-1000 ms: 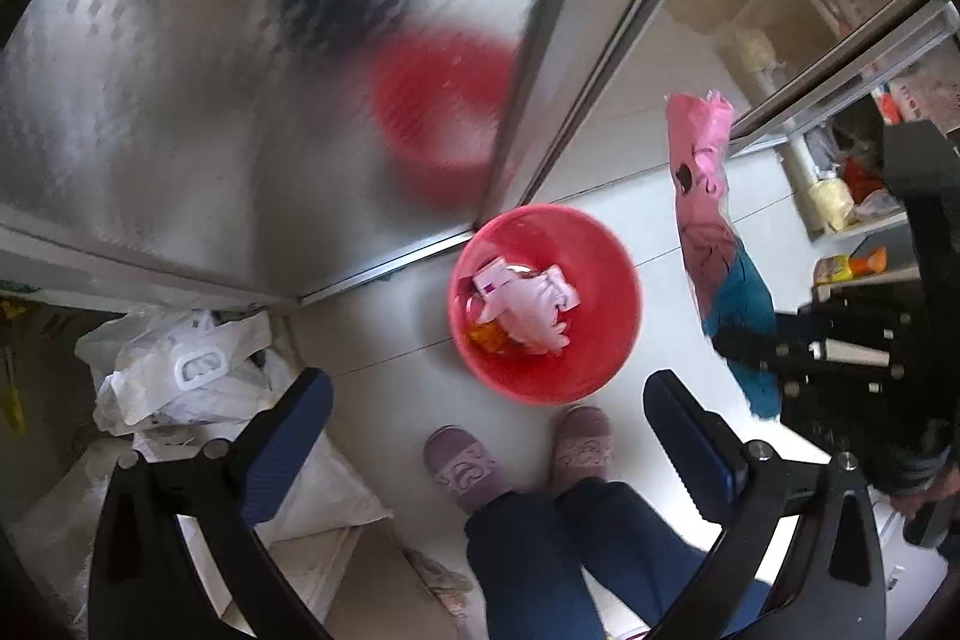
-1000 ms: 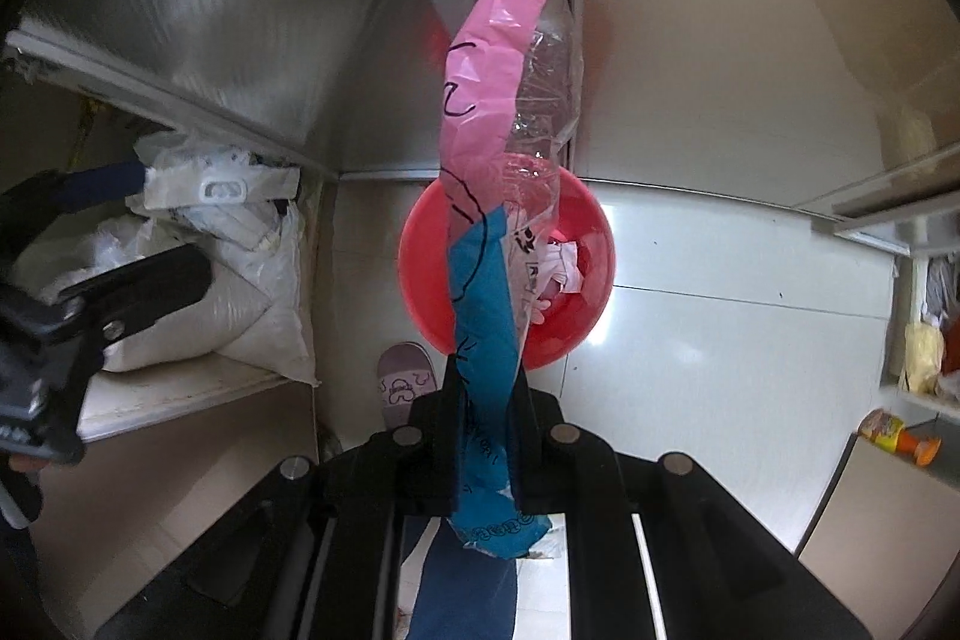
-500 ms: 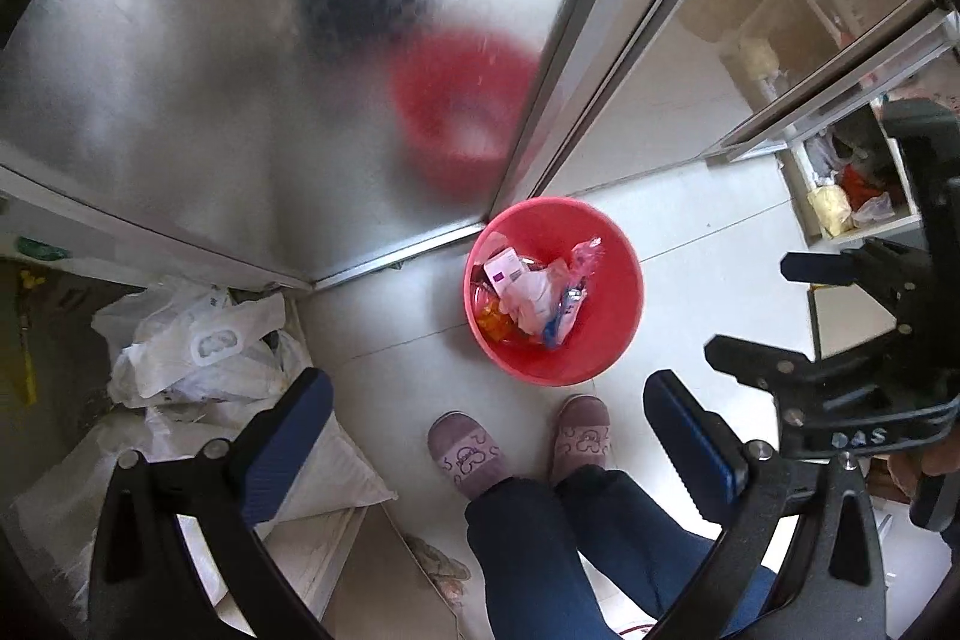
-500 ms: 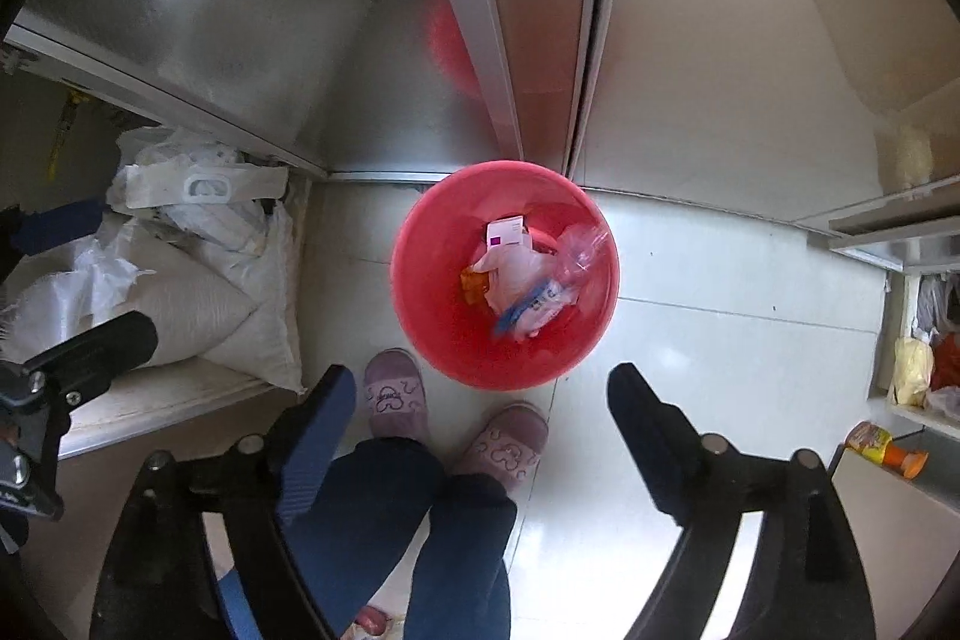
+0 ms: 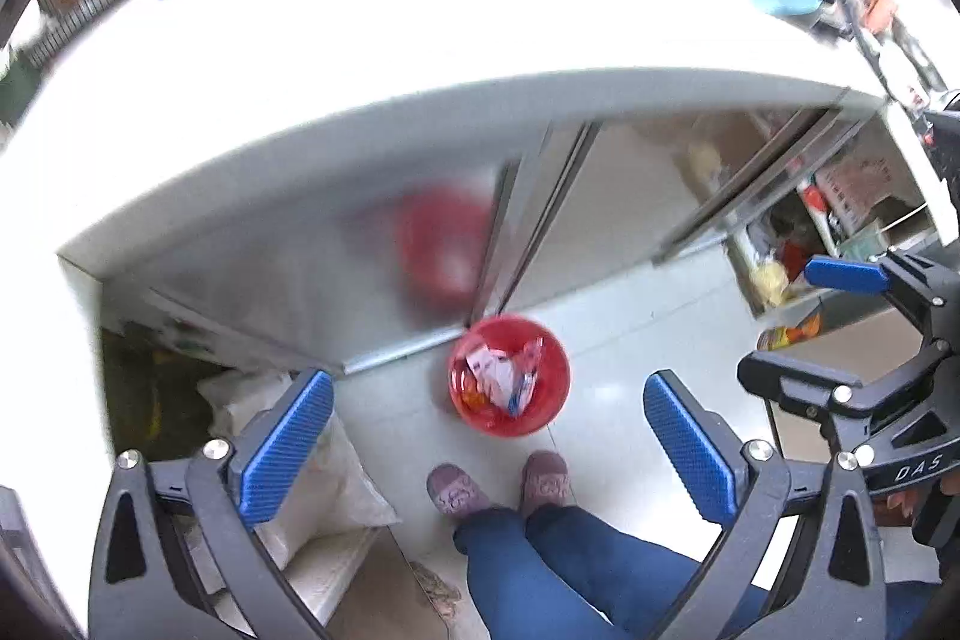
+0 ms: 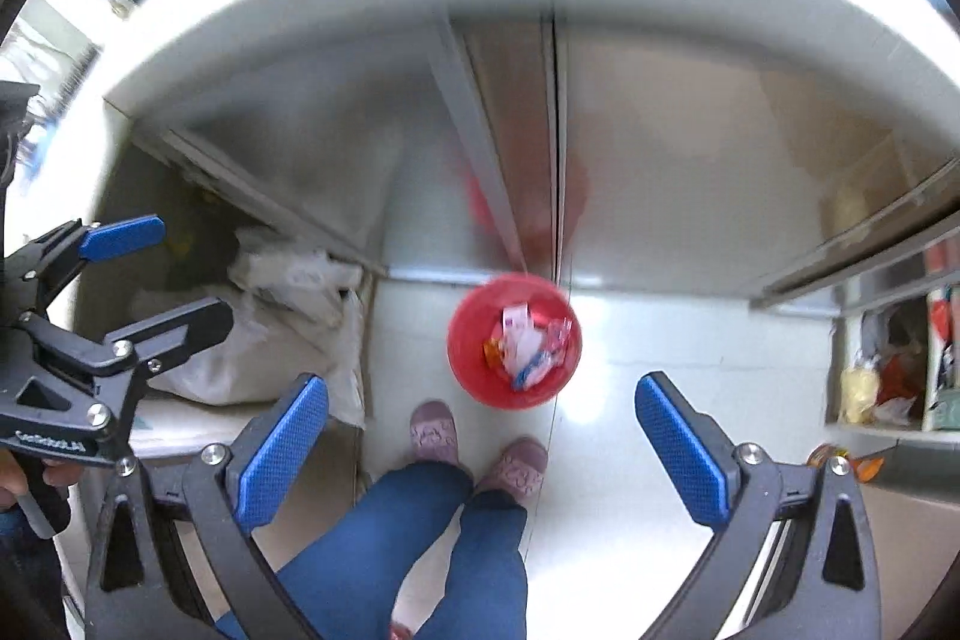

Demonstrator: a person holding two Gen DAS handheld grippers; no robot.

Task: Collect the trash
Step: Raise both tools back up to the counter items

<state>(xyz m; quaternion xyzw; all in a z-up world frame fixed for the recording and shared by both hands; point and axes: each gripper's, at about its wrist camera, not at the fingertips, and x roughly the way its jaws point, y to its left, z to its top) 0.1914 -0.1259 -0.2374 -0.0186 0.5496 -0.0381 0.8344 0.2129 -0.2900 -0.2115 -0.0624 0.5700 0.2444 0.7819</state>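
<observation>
Below, the red bin (image 6: 515, 340) sits on the floor by the cabinet doors (image 6: 528, 148), wrappers (image 6: 528, 346) inside (pink one among them). Right gripper (image 6: 480, 436) has just been opening, jaws wide, nothing between; left gripper (image 5: 489, 442) likewise spread and empty

We have let the pink wrapper (image 6: 555, 334) drop into the red bin (image 6: 468, 340); our right gripper (image 6: 480, 448) has just sprung wide, and both grippers now sit higher, countertop (image 5: 420, 58) at twelve o'clock.

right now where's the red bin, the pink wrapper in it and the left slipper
red bin (image 6: 474, 376), right wrist view, bare inner wall
pink wrapper (image 6: 558, 331), right wrist view, its middle
left slipper (image 6: 433, 430), right wrist view, its top
</observation>
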